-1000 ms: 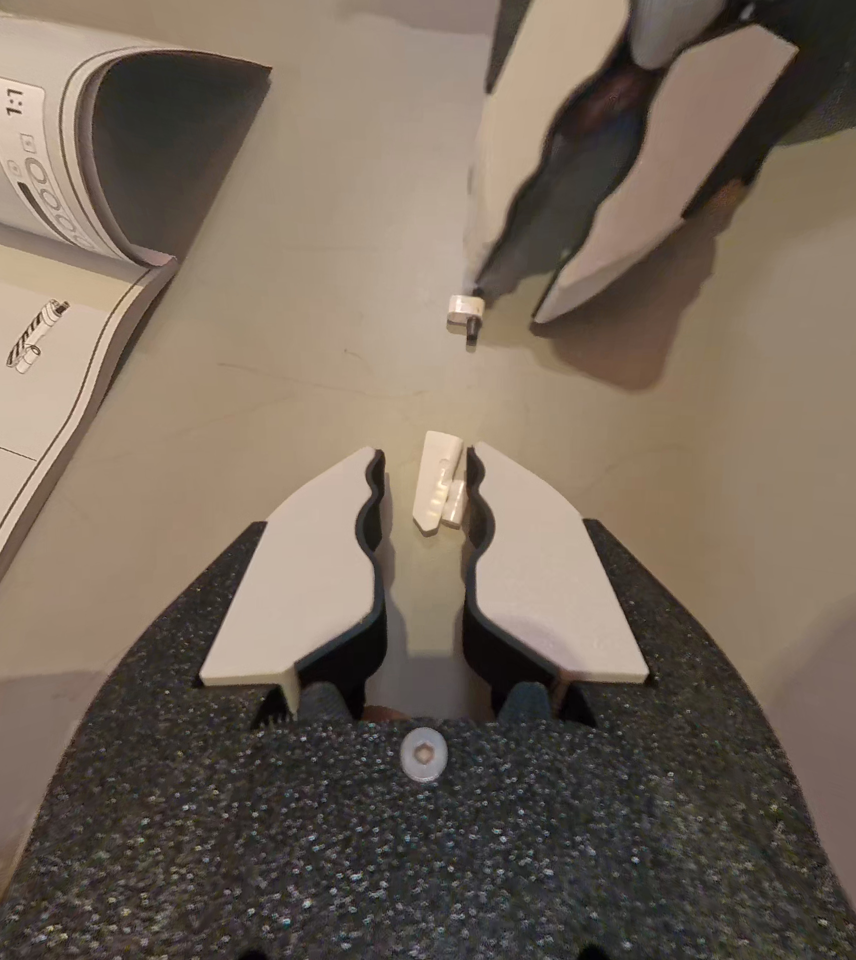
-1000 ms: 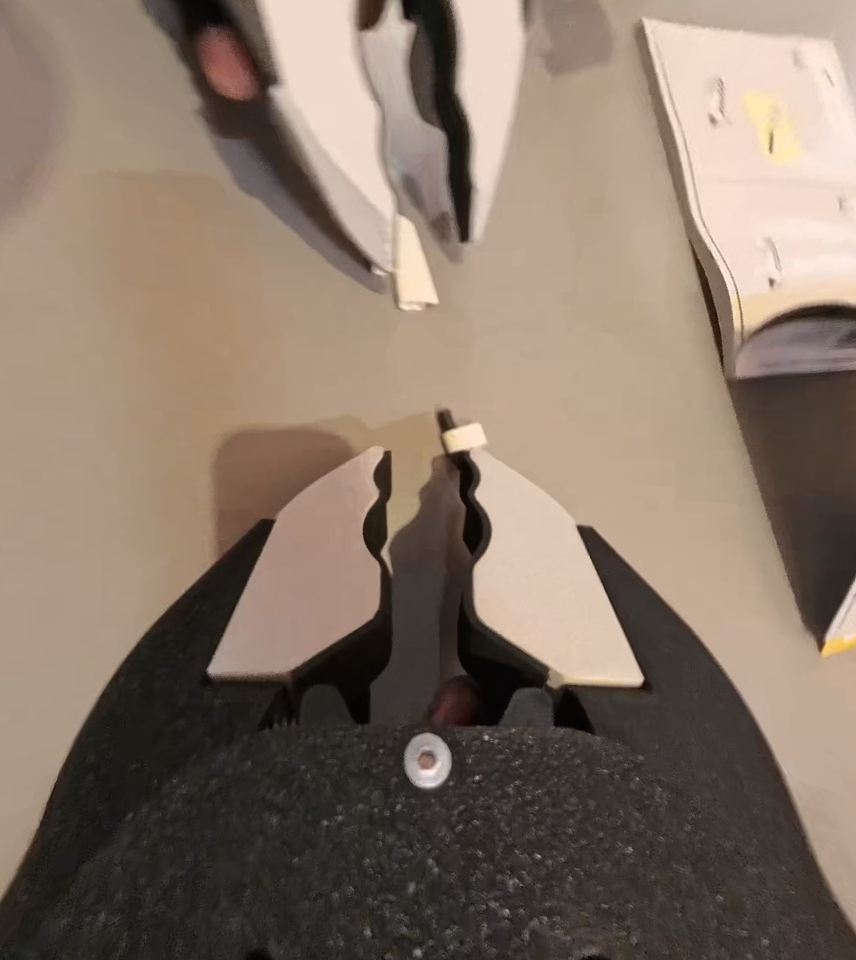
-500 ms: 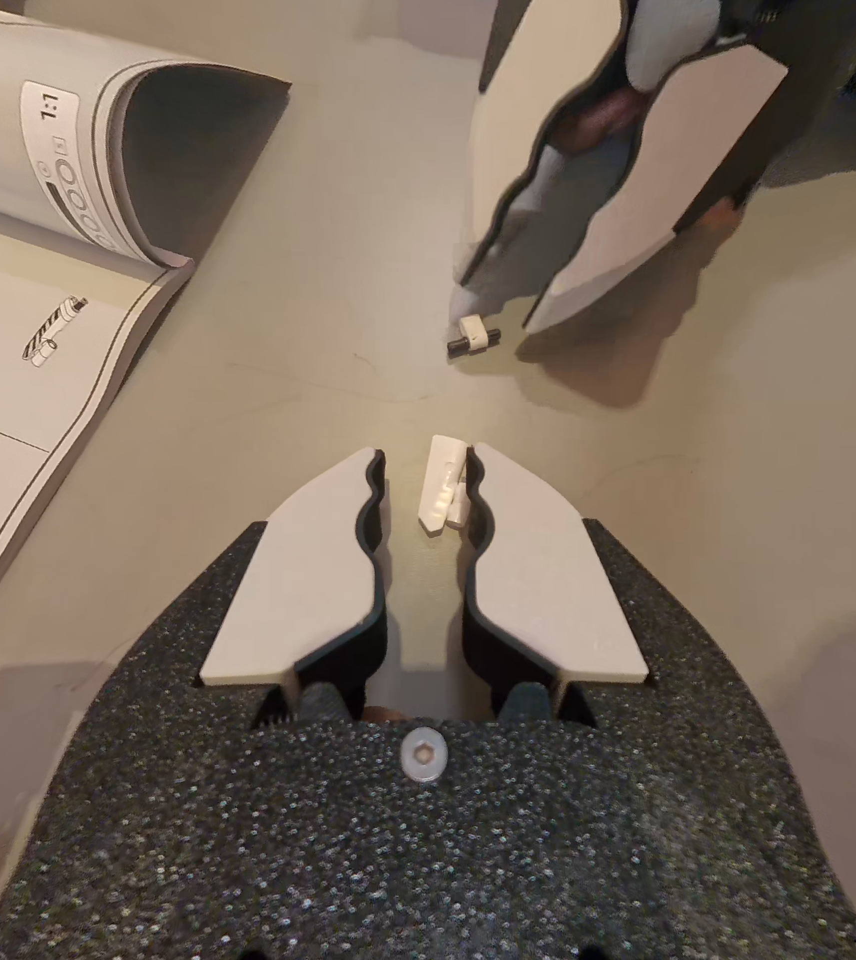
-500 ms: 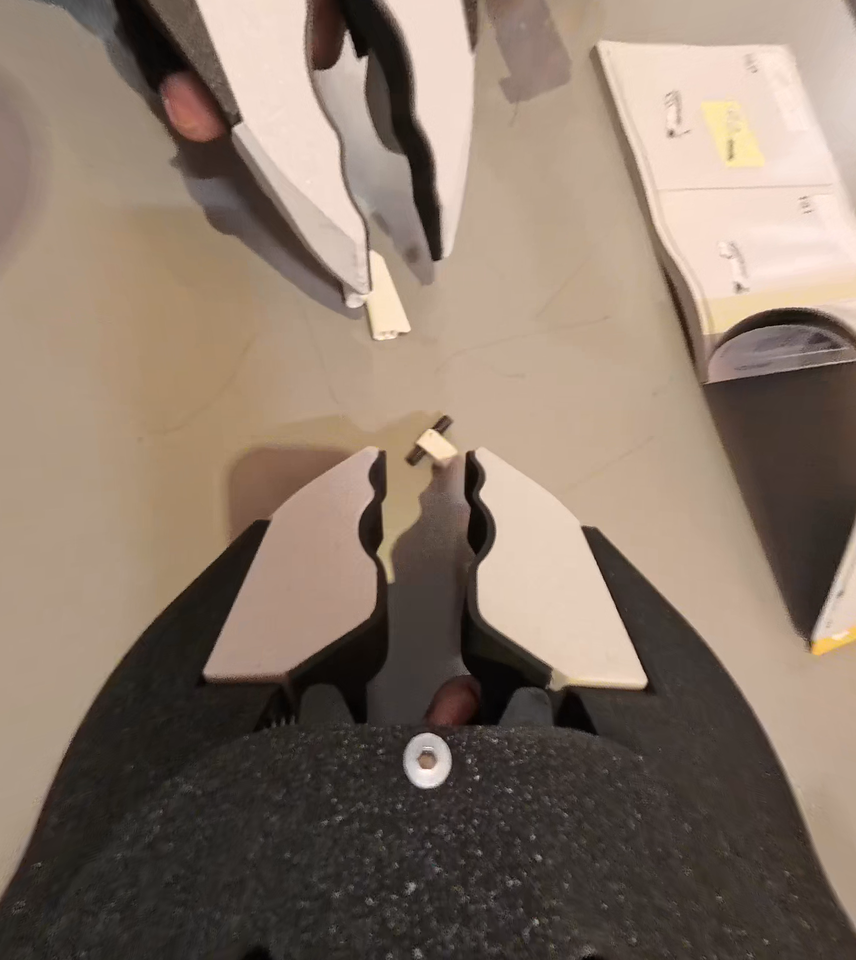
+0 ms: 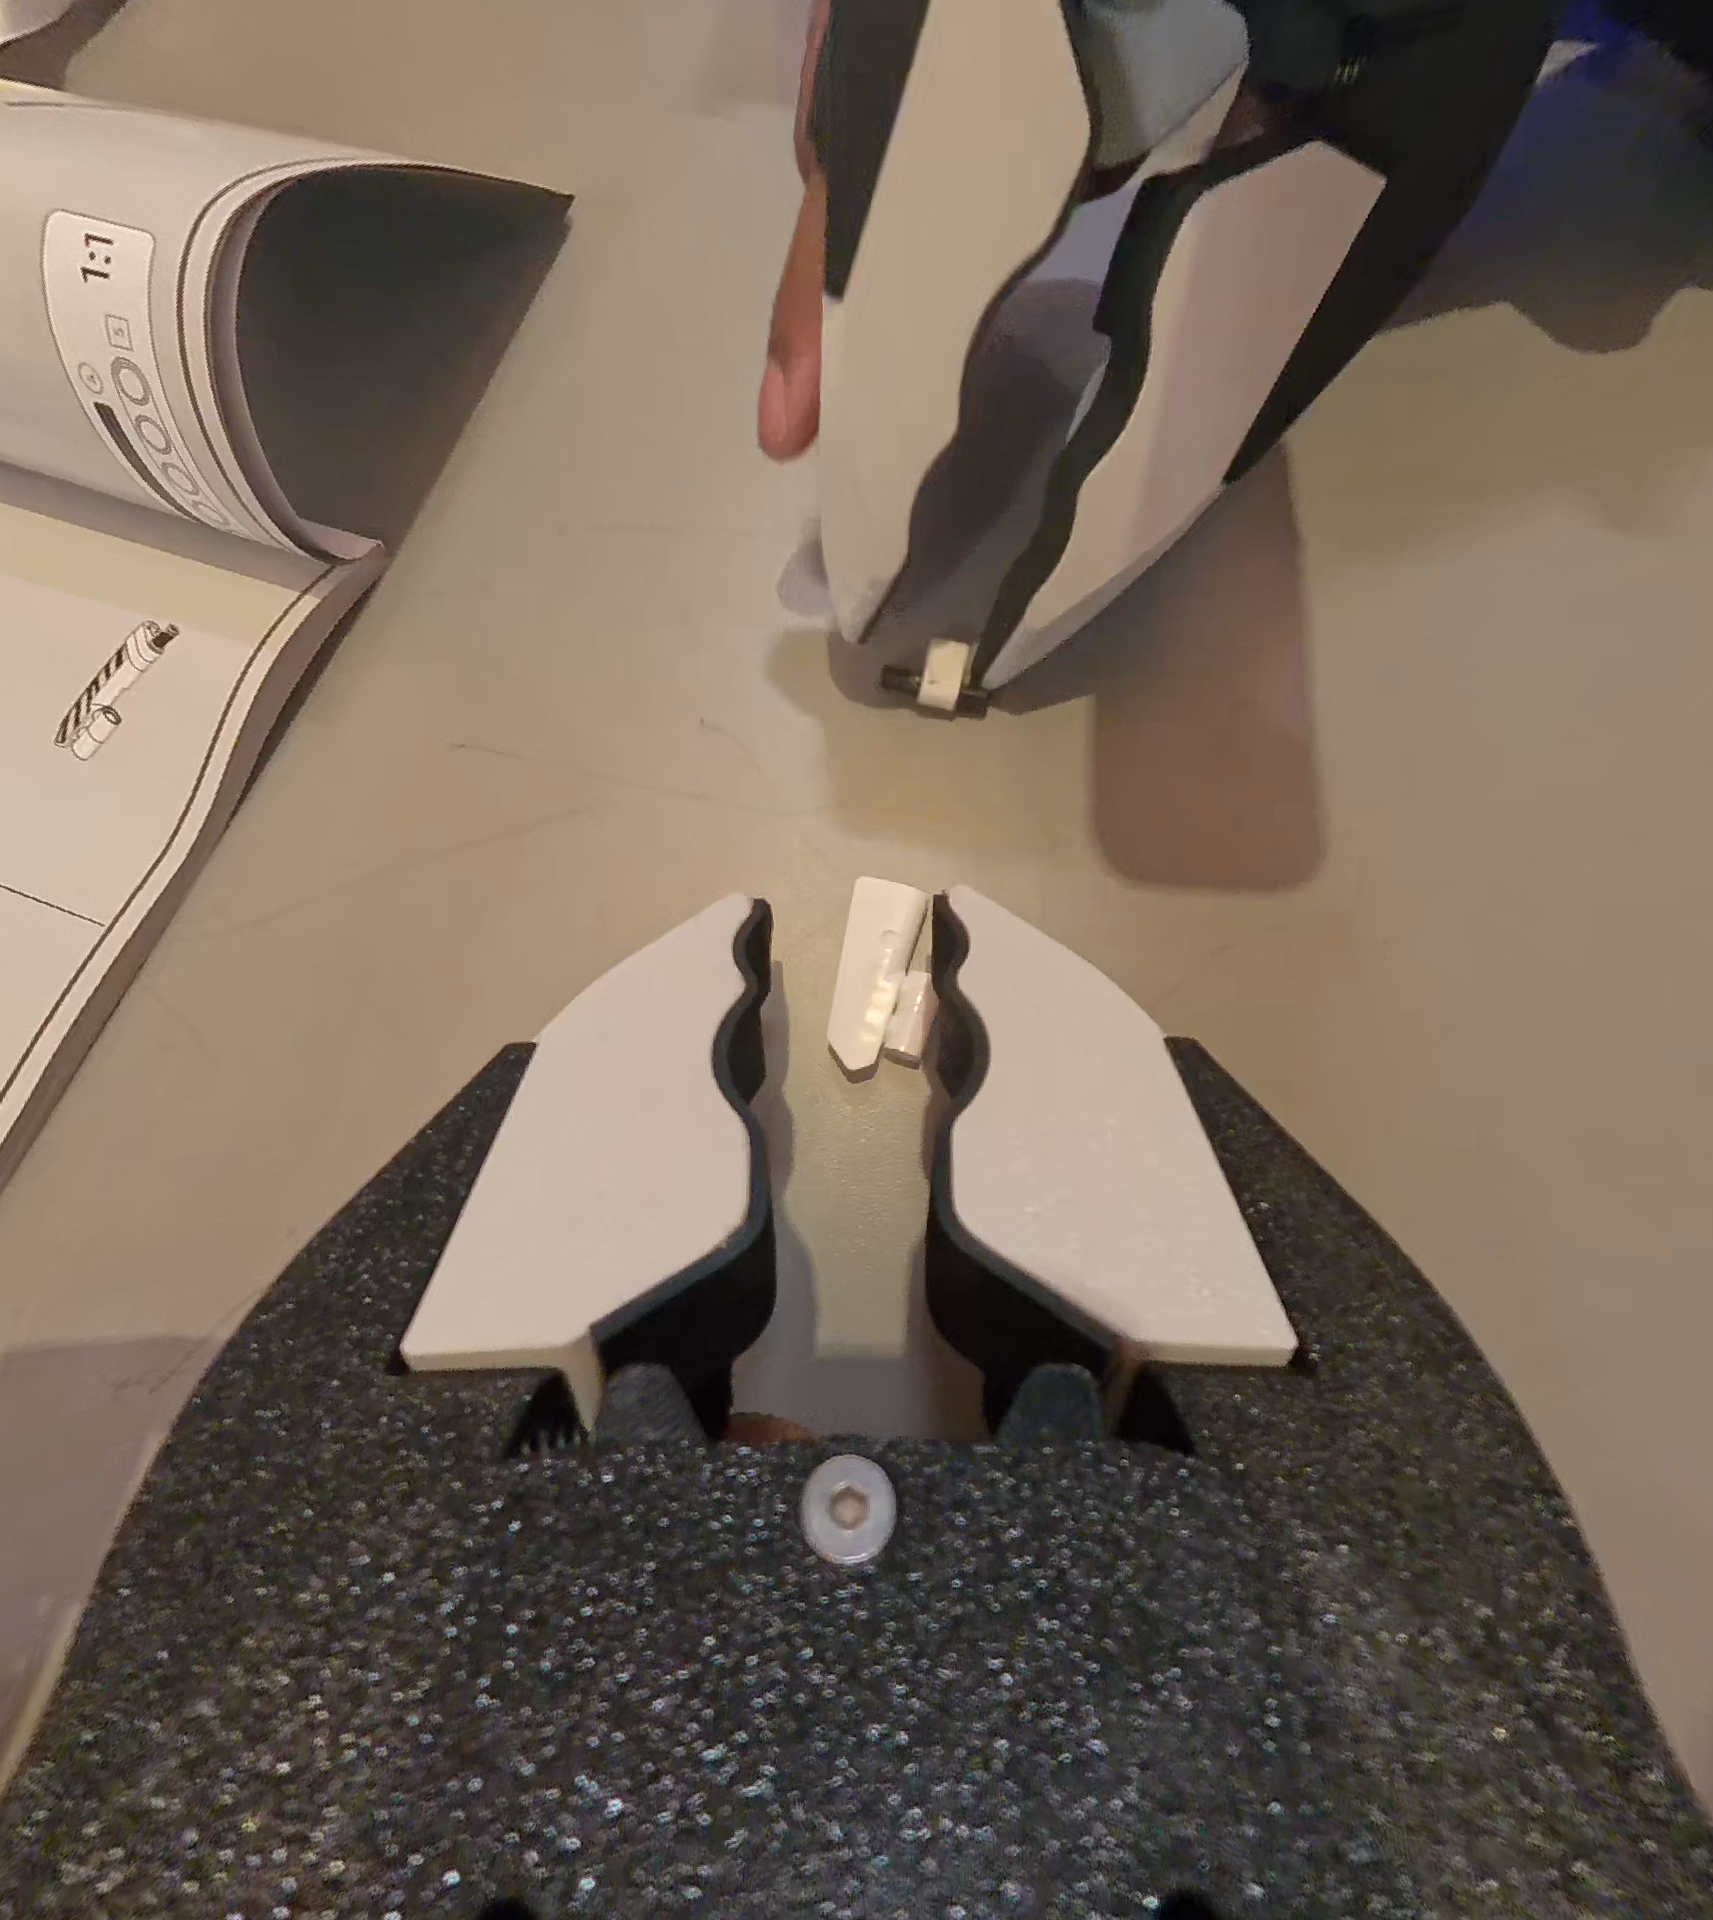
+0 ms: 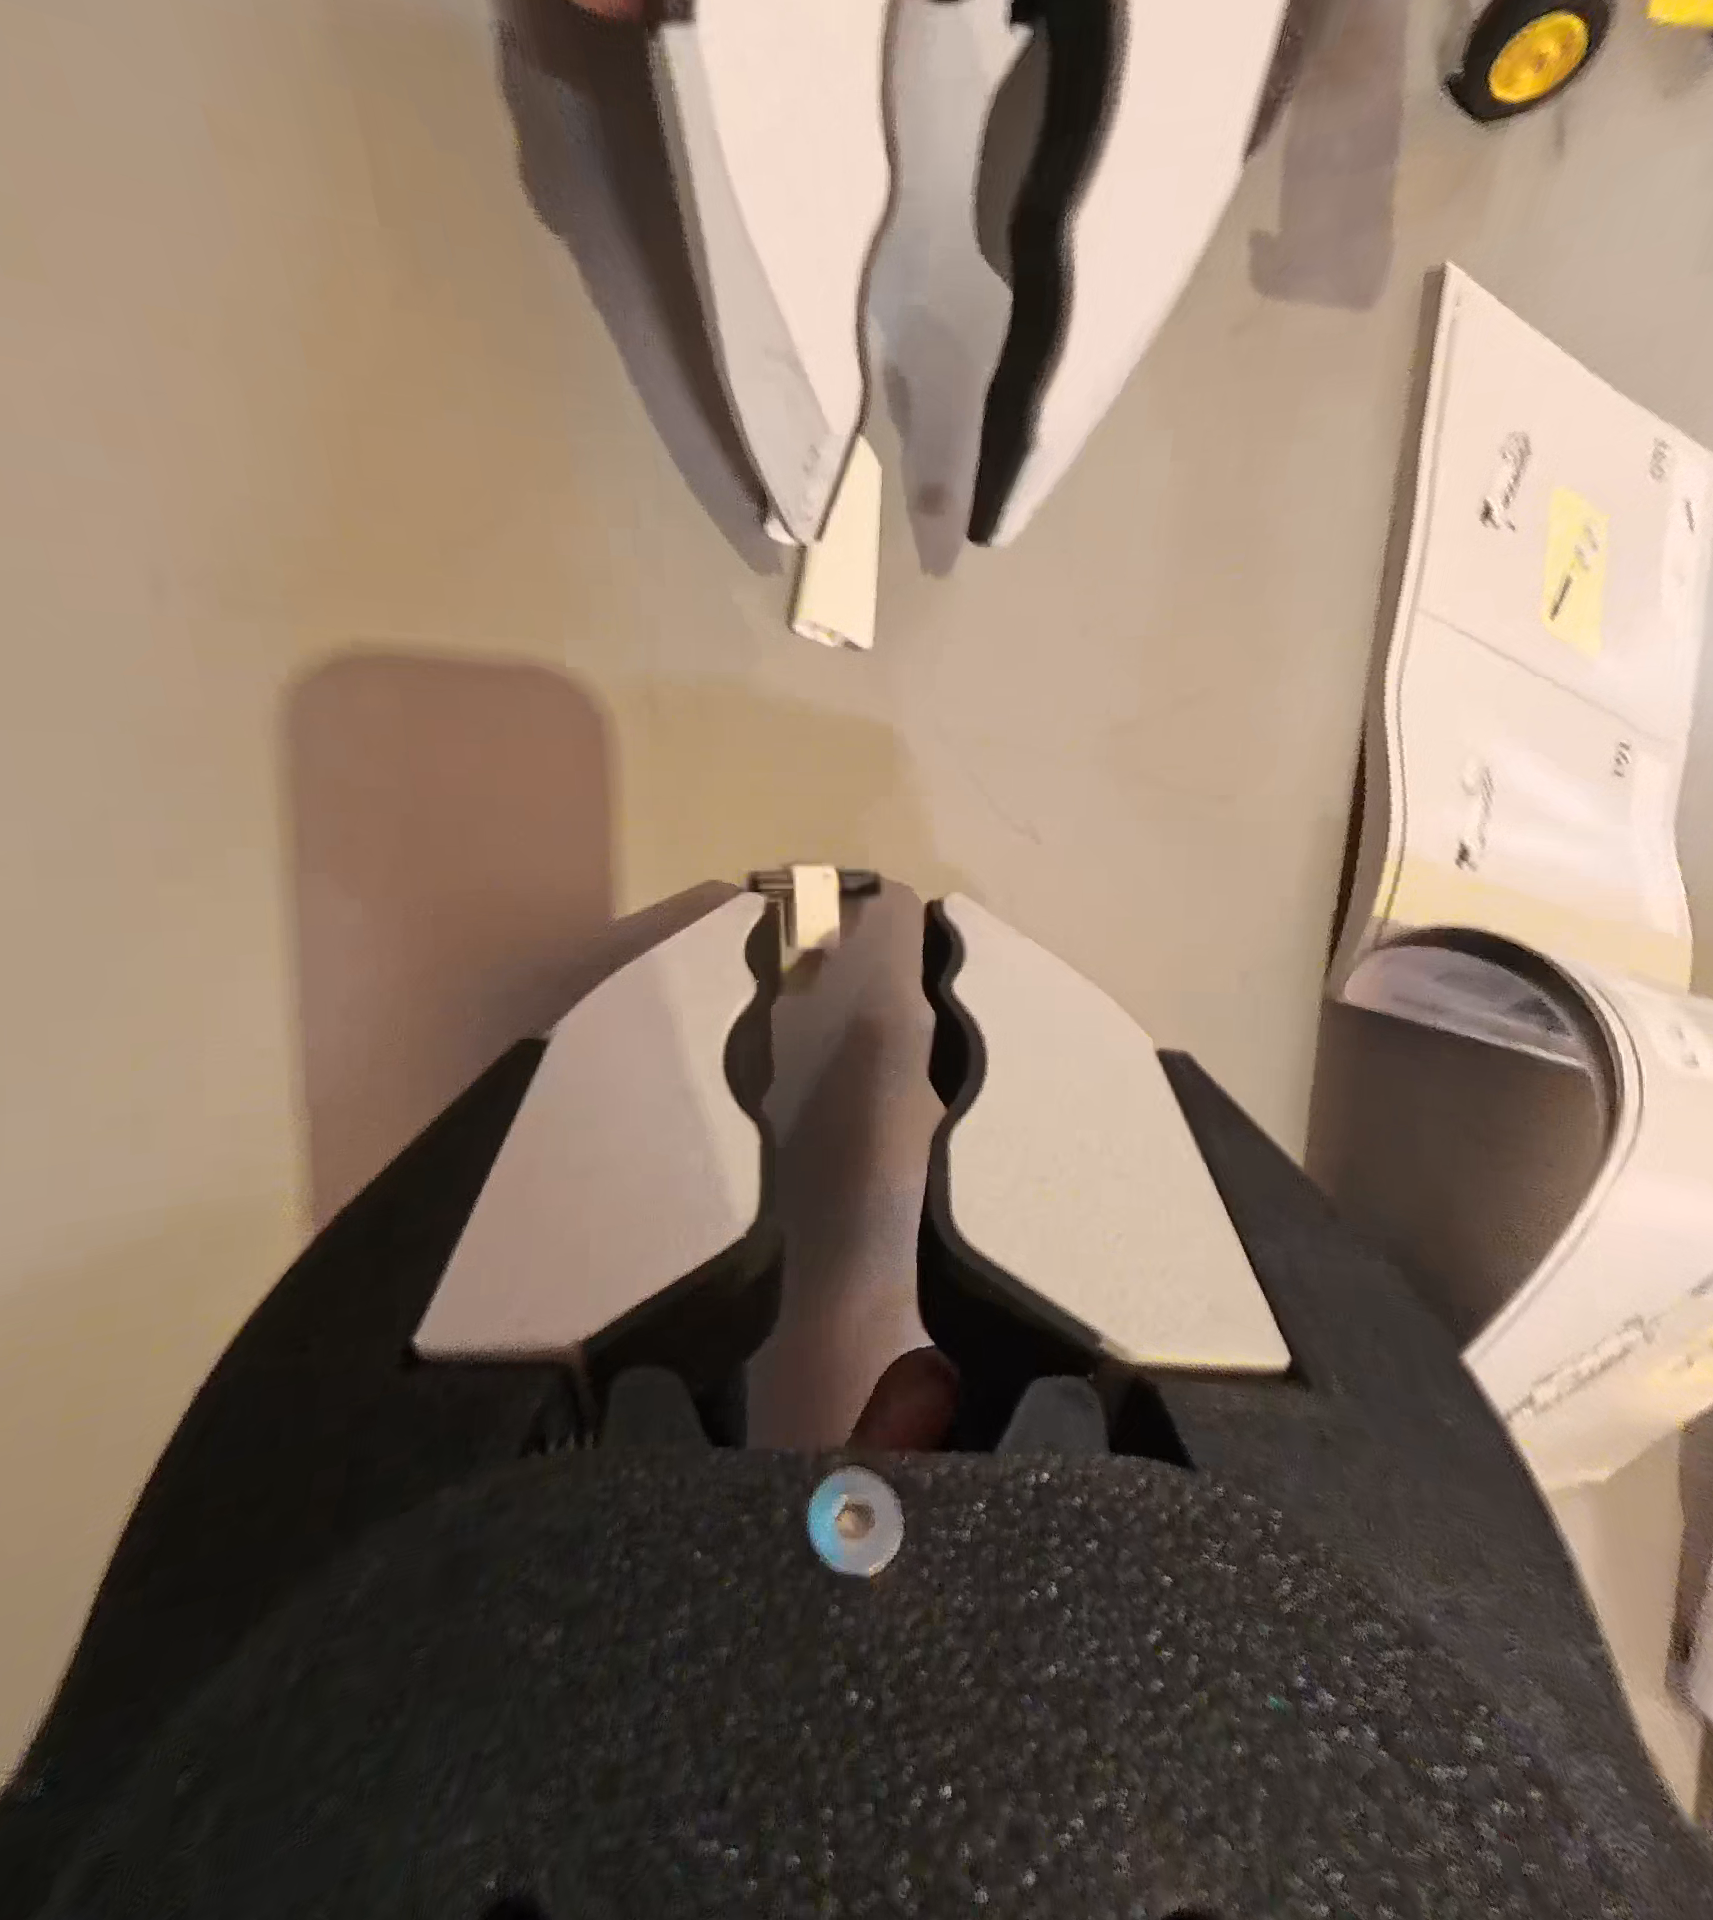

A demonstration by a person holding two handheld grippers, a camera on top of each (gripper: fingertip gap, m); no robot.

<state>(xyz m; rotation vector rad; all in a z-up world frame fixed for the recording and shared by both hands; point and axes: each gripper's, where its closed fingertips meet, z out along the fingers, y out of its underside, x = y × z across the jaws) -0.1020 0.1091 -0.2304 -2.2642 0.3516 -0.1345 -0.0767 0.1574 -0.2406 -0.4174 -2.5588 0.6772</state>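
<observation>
My left gripper (image 5: 852,904) is open, low over the beige table (image 5: 519,810). A flat white plastic piece (image 5: 878,977) lies on the table between its fingers, against the right finger (image 5: 1060,1091), with a clear gap to the left finger. It also shows in the right wrist view (image 6: 836,561). My right gripper (image 6: 841,902) is open, tips down at the table. A small white block on a black pin (image 6: 810,904) lies between its tips, close to the left finger, apart from the right one. The left wrist view shows it too (image 5: 938,681).
An open instruction booklet (image 5: 52,727) with curled pages lies left of the left gripper; it shows at the right in the right wrist view (image 6: 1538,644). A yellow-hubbed black wheel (image 6: 1527,42) sits at the far right. A person's finger (image 5: 790,384) rests beside the right gripper. One gripper's finger ends stand about 6 cm off the other's.
My right gripper has shifted so the block on the pin, first beside its right fingertip, now lies between the tips near the left finger. The left gripper and white piece stay put.
</observation>
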